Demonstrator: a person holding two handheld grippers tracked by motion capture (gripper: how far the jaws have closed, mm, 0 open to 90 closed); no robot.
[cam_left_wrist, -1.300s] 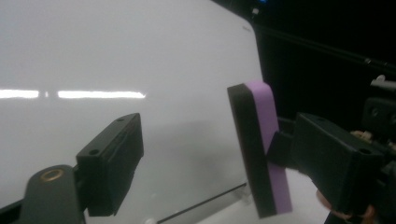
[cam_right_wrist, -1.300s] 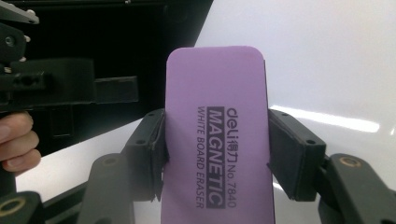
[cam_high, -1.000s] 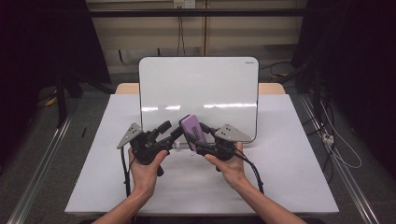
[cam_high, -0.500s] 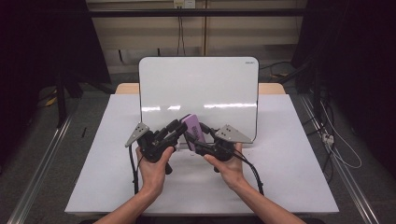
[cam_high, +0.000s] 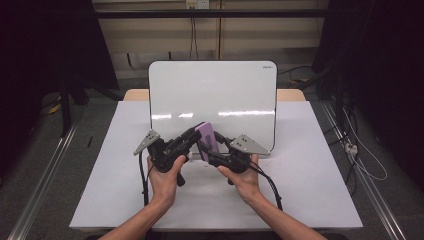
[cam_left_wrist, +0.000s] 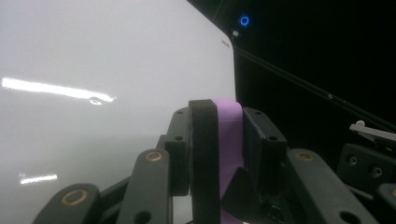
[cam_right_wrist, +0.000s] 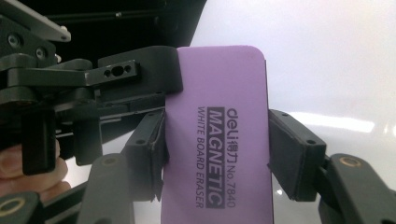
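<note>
Purple eraser (cam_right_wrist: 217, 135) txt: "deli No.7840", "MAGNETIC", "WHITE BOARD ERASER".

Whiteboard (cam_high: 212, 95) stood upright at the table's (cam_high: 310, 190) far edge, ceiling lights reflected in its surface. Loose cables (cam_high: 362, 160) lay on the floor right of the table.

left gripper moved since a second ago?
Yes. The left gripper has shifted right toward the whiteboard's middle, and its jaws have just been closing on the purple eraser.
</note>
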